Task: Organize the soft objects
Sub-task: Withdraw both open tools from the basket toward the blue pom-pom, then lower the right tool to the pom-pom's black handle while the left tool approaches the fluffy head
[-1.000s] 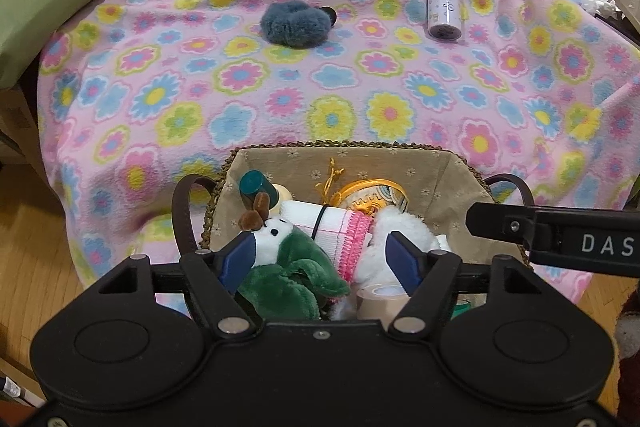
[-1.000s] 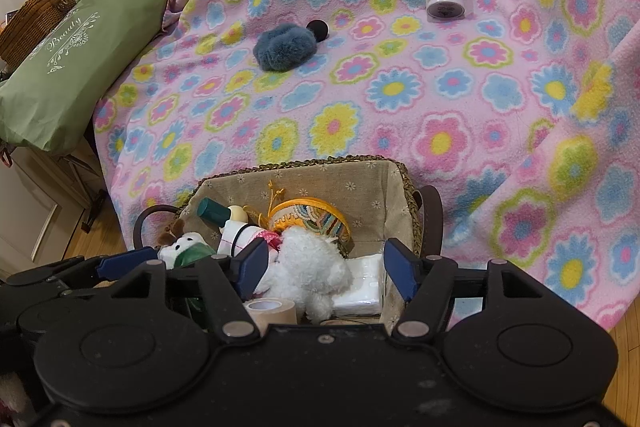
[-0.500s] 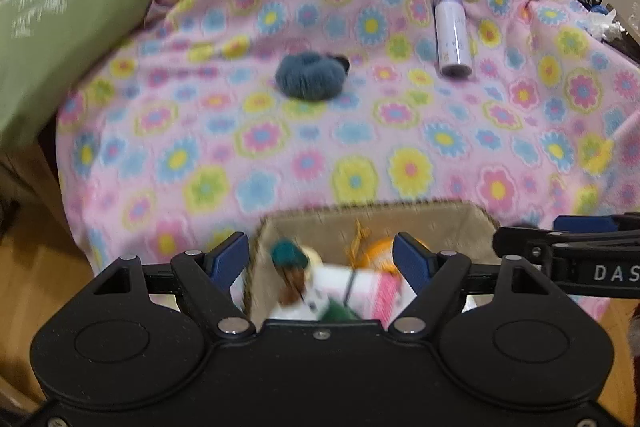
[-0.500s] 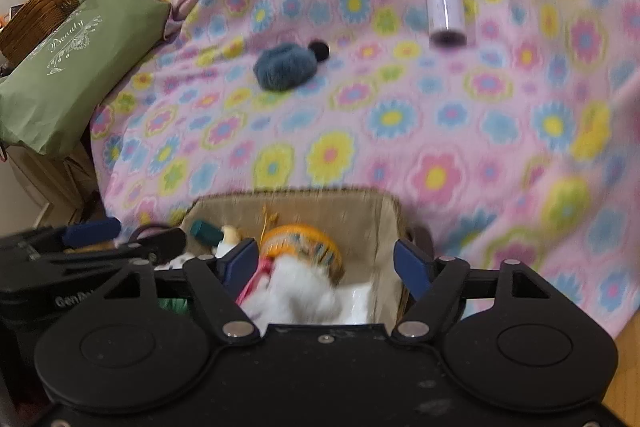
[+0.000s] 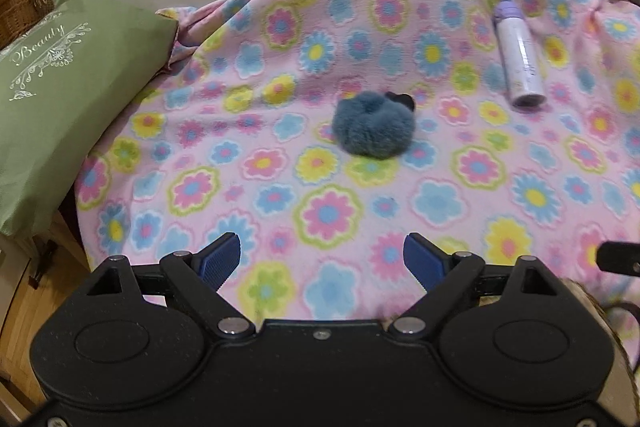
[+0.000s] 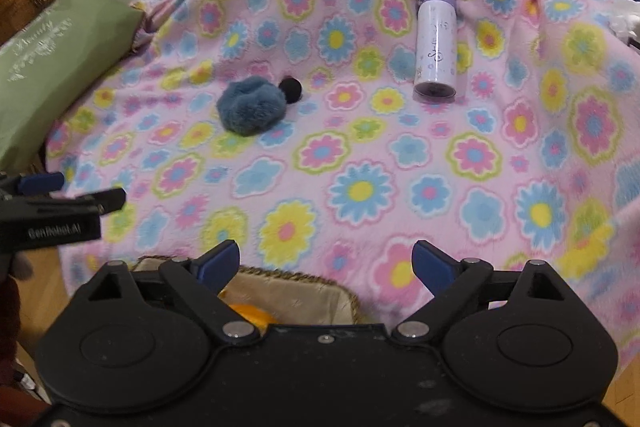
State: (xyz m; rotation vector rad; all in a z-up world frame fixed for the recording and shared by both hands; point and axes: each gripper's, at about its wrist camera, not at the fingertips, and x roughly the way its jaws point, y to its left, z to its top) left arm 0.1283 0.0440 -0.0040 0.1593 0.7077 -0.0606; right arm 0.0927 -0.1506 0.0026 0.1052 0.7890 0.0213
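Observation:
A fluffy blue-grey soft ball (image 5: 374,125) (image 6: 252,105) lies on the flowered pink blanket (image 5: 328,211) (image 6: 360,187), with a small black pompom (image 6: 291,89) beside it. My left gripper (image 5: 322,259) hovers over the blanket short of the ball, its jaws opening and nothing between them. My right gripper (image 6: 326,263) also has its jaws opening with nothing between them, above the far rim of the woven basket (image 6: 280,273), where something orange (image 6: 248,313) shows. The left gripper (image 6: 60,199) also appears at the left edge of the right wrist view.
A white bottle with a purple cap (image 5: 518,63) (image 6: 436,47) lies on the blanket at the back right. A green cushion (image 5: 60,99) and a wicker basket (image 5: 24,1) sit at the left. Wooden floor (image 5: 24,311) shows lower left.
Both grippers have lifted and drawn away from the basket and its plush toys, and their jaws have spread wider. The basket has dropped almost out of both views; the blue ball looks nearer.

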